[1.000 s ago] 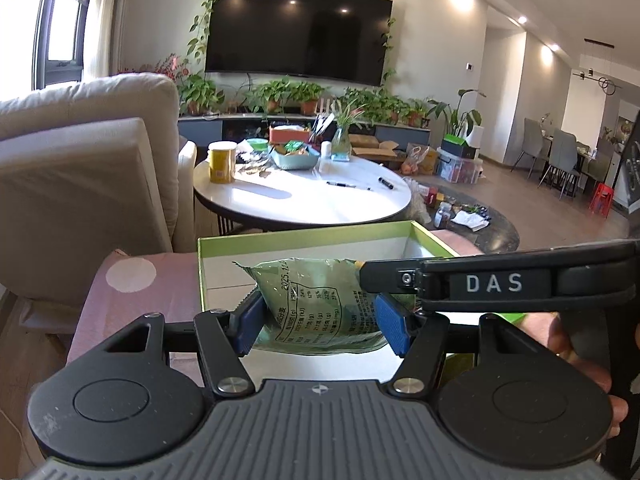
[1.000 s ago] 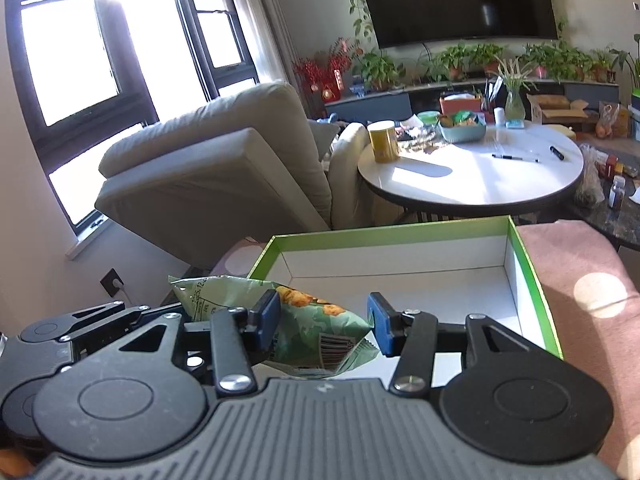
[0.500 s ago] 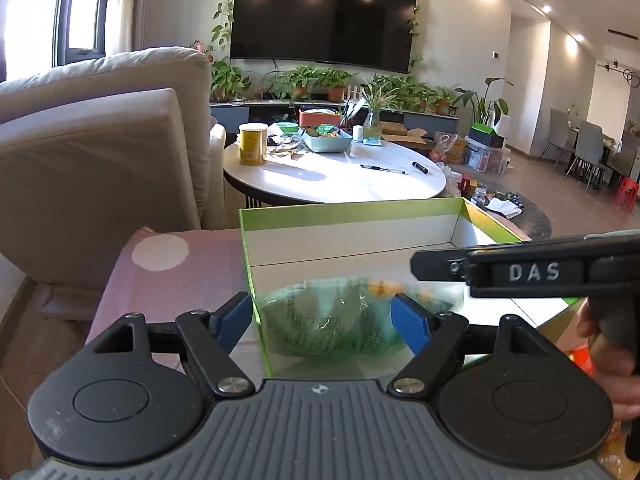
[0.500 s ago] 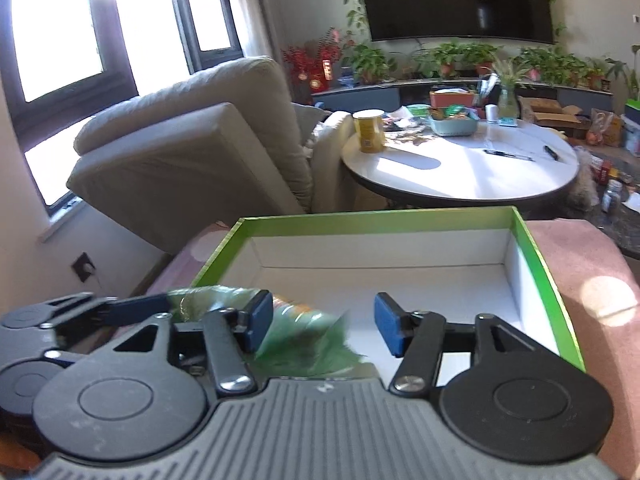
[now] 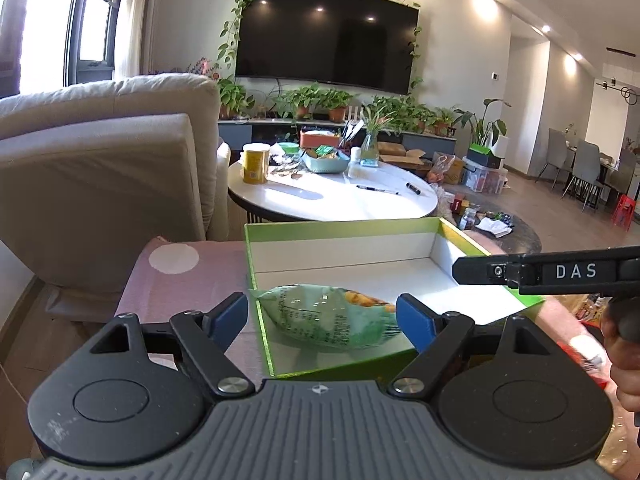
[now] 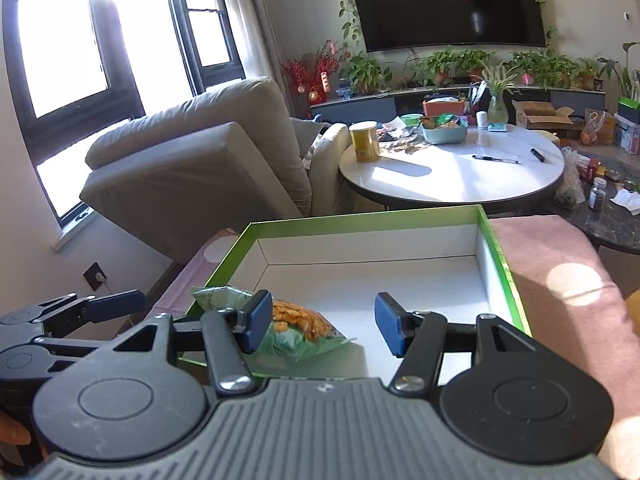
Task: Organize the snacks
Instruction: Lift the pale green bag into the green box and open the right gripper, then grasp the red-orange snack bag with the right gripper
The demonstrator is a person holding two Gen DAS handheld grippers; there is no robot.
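Observation:
A green snack bag [image 5: 332, 318] lies in the near left corner of a shallow green box with a white inside [image 5: 360, 258]. My left gripper [image 5: 322, 318] is open above it, fingers spread wide on either side and apart from it. In the right wrist view the bag [image 6: 296, 330] lies partly behind the left fingertip [image 6: 256, 320]. My right gripper [image 6: 322, 324] is open and empty over the box's [image 6: 372, 222] near edge. The right gripper's side also shows in the left wrist view [image 5: 560, 272].
The box rests on a pink cushioned seat [image 6: 560, 272]. A beige armchair [image 5: 100, 168] stands to the left. A round white table [image 5: 332, 196] with a yellow can, a basket and pens stands behind the box. A dark low table [image 6: 616, 216] is at right.
My left gripper has opened and let go of the snack bag, which dropped into the box. Both grippers have drawn back and up a little.

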